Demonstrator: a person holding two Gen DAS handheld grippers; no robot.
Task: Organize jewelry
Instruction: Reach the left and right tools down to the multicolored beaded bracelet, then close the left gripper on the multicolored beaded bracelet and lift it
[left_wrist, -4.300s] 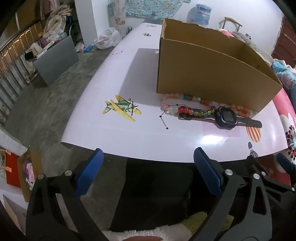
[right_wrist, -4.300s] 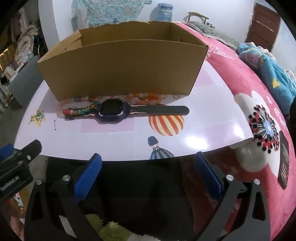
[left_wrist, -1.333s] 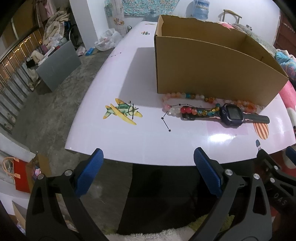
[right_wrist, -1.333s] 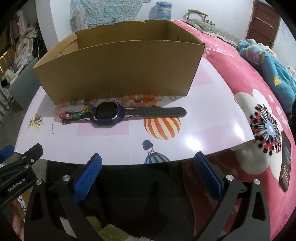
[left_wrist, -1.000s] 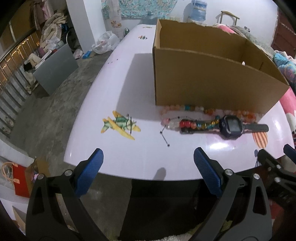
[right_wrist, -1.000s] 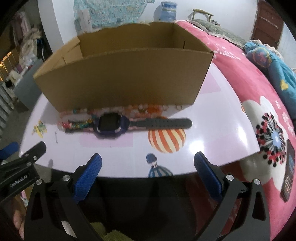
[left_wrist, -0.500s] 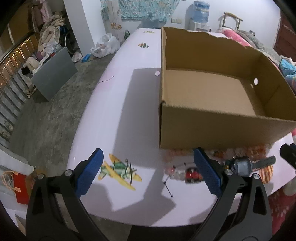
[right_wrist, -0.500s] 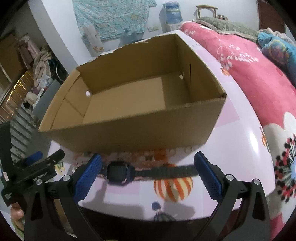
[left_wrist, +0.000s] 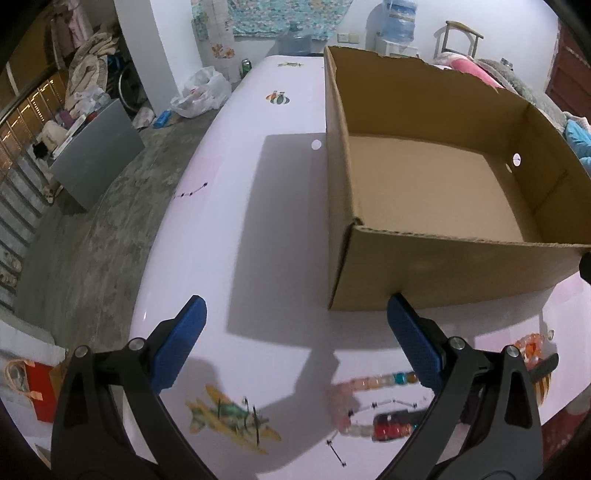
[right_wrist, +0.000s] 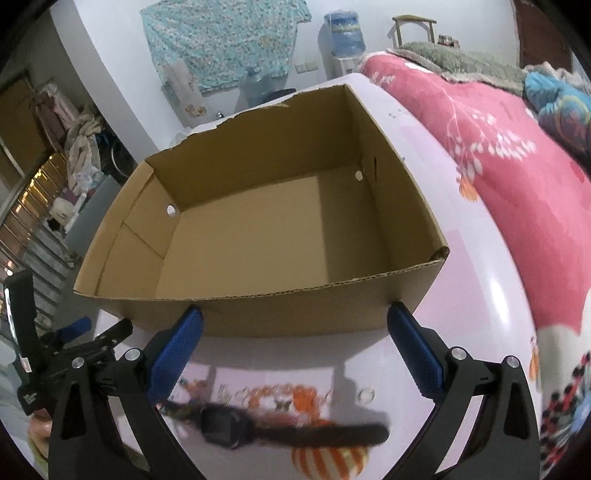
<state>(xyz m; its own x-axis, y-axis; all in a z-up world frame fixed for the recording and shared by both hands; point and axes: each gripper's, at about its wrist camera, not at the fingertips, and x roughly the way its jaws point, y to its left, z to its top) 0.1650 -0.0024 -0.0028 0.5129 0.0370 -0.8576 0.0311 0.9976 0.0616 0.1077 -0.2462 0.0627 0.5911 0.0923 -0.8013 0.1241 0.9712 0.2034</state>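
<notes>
- Cardboard box (right_wrist: 236, 317): plain brown inside and out.
- Table (left_wrist: 236, 206): glossy pale pink-white, printed with a yellow-green aeroplane (left_wrist: 232, 421) and an orange-and-white striped balloon (right_wrist: 328, 461).
- Bead bracelet (left_wrist: 365, 384): pale pink, white, teal and red beads.
- Orange beads (right_wrist: 291, 395): orange and clear.
- Watch (right_wrist: 229, 424): dark navy case, black strap.
- Left gripper (left_wrist: 295, 347) and right gripper (right_wrist: 295, 347): black frames, blue pads.
- Bedspread (right_wrist: 517, 177): pink-red with white floral print.

Open-topped cardboard box (right_wrist: 258, 229) empty inside, near wall (right_wrist: 295, 314) fronting jewelry (right_wrist: 280, 398)
</notes>
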